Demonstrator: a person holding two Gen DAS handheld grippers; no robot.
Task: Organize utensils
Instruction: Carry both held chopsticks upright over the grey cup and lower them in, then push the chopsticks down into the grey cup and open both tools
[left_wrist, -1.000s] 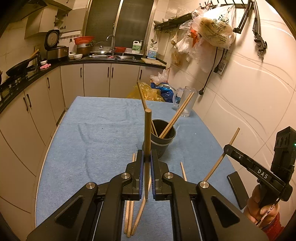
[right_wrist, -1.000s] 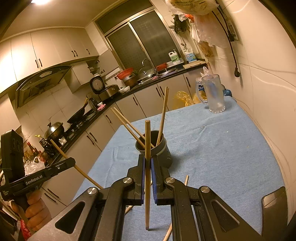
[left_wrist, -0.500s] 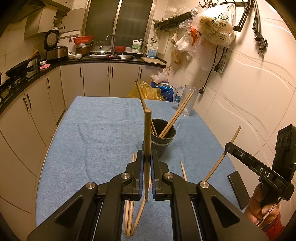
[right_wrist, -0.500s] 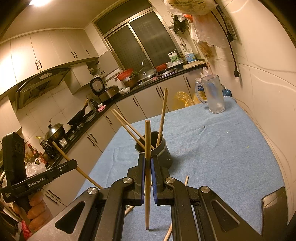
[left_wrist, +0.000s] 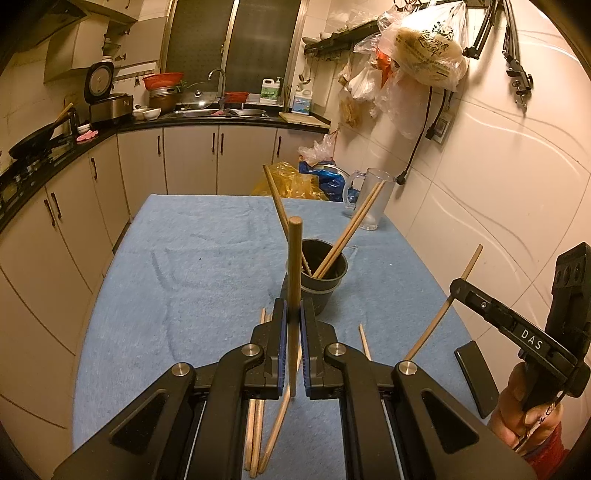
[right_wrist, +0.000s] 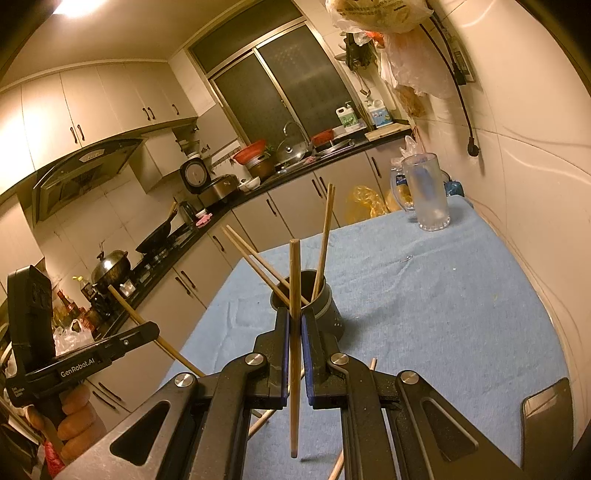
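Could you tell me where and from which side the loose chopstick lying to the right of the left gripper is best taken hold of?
Grip the loose chopstick near its middle, coming straight down from above with the fingers either side of its thin shaft. It lies flat on the blue cloth with bare cloth around it, so I would expect no approach from the side to get under it.

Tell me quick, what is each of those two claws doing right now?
Left gripper: closed on a chopstick, held upright.
Right gripper: closed on another chopstick, also upright.
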